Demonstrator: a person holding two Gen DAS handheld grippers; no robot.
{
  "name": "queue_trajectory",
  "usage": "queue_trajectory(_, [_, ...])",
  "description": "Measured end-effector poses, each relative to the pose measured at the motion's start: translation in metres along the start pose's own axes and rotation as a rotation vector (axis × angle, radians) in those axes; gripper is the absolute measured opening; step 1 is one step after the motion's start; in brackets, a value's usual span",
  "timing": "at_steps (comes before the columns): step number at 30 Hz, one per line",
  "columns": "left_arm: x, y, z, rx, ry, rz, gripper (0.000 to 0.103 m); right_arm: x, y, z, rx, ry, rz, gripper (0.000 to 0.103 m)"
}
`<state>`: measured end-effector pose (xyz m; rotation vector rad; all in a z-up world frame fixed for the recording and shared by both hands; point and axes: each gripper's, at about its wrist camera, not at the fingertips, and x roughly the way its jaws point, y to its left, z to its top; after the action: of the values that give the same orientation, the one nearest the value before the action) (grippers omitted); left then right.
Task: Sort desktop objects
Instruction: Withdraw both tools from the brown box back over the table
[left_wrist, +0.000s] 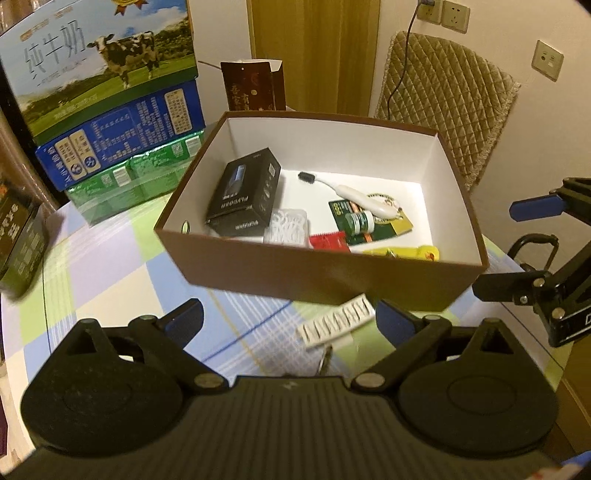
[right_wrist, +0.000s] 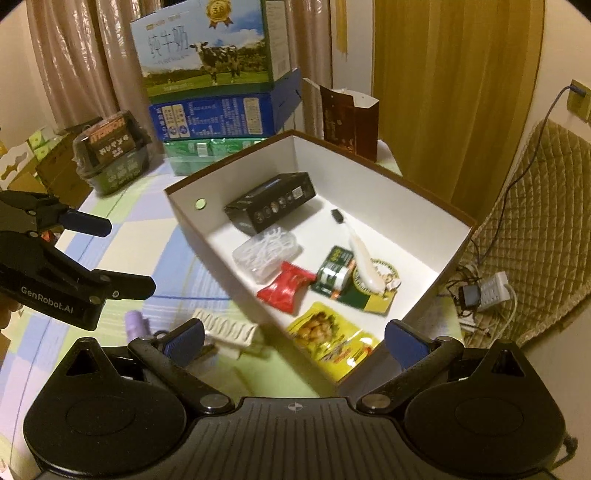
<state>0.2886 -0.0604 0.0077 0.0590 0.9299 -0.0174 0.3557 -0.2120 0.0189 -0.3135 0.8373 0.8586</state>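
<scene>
Left gripper (left_wrist: 290, 319): fingers spread wide, nothing between them, held low over the checked tablecloth (left_wrist: 110, 266) and aimed at the near wall of the brown box (left_wrist: 321, 275). Right gripper (right_wrist: 293, 338): likewise spread wide and empty, poised above the near corner of the same box, looking down into it; in the left wrist view it enters from the right edge, level with the box's right end. White blister strip (left_wrist: 338, 319): lying on the cloth outside the box, just beside its near wall, between the left gripper's fingertips in that view (contact with either finger cannot be told). Lilac cylinder (right_wrist: 136, 324): on the cloth near the strip, partly hidden behind the right gripper's finger. Box contents, all resting on the white floor: black carton (left_wrist: 243, 192) at the left end, tilted against the wall; clear case of floss picks (left_wrist: 288, 225) touching it; red sachet (left_wrist: 328, 242); green card (left_wrist: 373, 221) with a small green-capped jar (left_wrist: 360, 220) on it; white toothbrush (left_wrist: 351, 192) lying across the card; yellow snack packet (right_wrist: 332, 339) in the near corner. Behind the box: stacked milk cartons (left_wrist: 107, 88) and a dark brown paper bag (left_wrist: 255, 86), standing upright.
</scene>
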Motion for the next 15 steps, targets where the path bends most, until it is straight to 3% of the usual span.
queue_trajectory(6, [-0.019,0.008,-0.026,-0.043,-0.002,-0.005,0.098,-0.015,0.028,-0.017,-0.046,-0.018,-0.023,0.101])
queue_trajectory(15, [-0.038,0.011,-0.068,-0.054,0.011,-0.012,0.099,-0.021,0.057,-0.041,-0.022,-0.009,0.016,0.101])
